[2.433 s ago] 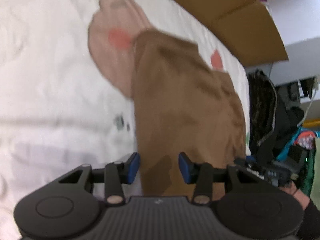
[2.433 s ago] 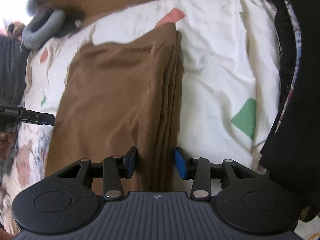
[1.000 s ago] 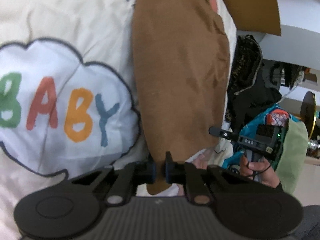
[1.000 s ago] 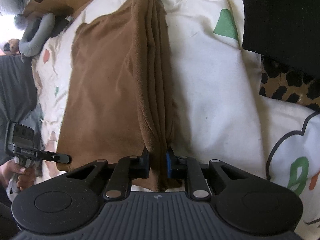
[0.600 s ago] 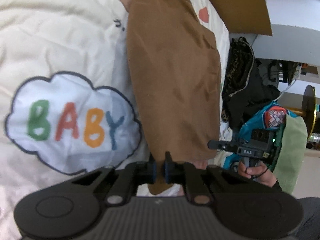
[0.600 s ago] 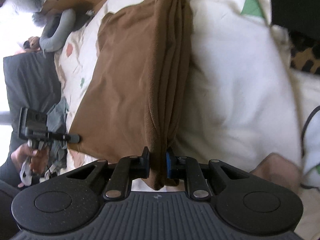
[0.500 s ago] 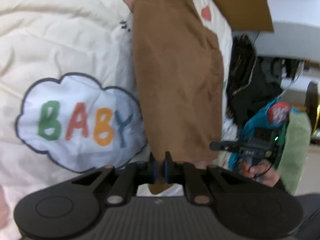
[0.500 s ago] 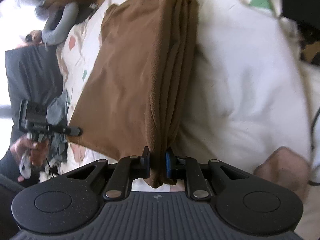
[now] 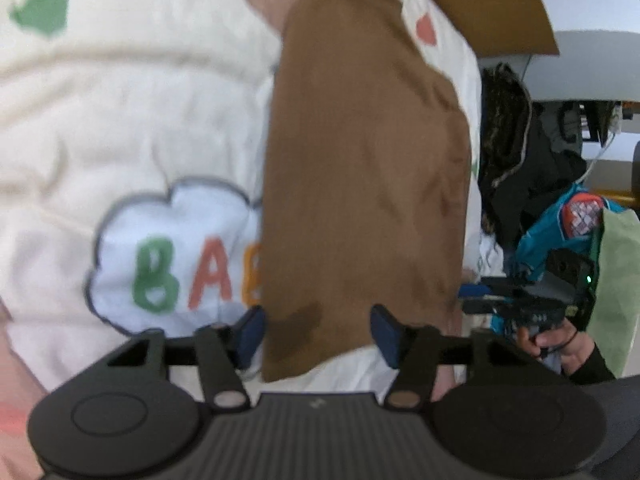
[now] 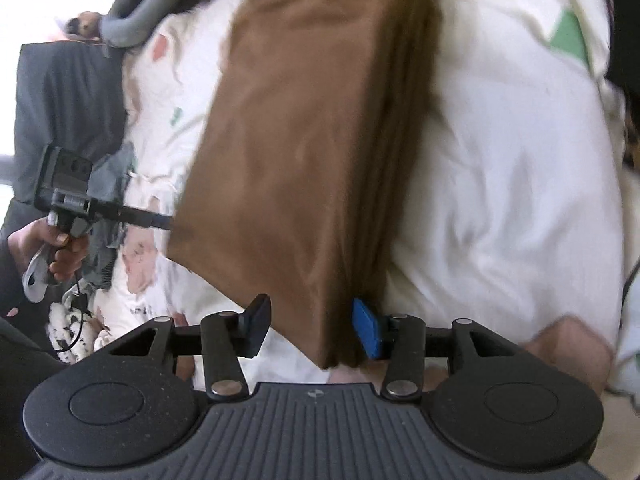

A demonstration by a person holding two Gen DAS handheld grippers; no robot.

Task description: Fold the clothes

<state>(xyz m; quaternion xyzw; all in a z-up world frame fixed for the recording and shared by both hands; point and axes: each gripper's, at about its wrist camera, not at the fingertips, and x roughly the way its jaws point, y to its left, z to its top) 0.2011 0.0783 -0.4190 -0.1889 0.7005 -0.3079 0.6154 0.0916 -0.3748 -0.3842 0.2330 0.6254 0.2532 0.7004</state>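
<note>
A folded brown garment (image 9: 360, 152) lies flat on a cream quilt (image 9: 120, 100) printed with a cloud and coloured letters. In the left wrist view my left gripper (image 9: 318, 334) has its jaws opening, with the garment's near left corner loose between the blue pads. In the right wrist view my right gripper (image 10: 312, 332) is likewise opening, and the thick folded edge of the garment (image 10: 312, 152) sits between its pads, close to the right one. Each view shows the other gripper at the garment's opposite corner: right gripper (image 9: 474, 298), left gripper (image 10: 160, 219).
A cardboard box (image 9: 480, 0) stands beyond the quilt. Dark clothes (image 9: 508, 140) and a teal bag (image 9: 560, 232) are heaped off the bed's right side. A grey neck pillow (image 10: 140, 20) and dark grey fabric (image 10: 60, 100) lie at the far left.
Both grippers were pinched shut on the garment's near corners and have now sprung apart, letting the cloth go. Both have drawn back slightly, and the garment rests on the quilt.
</note>
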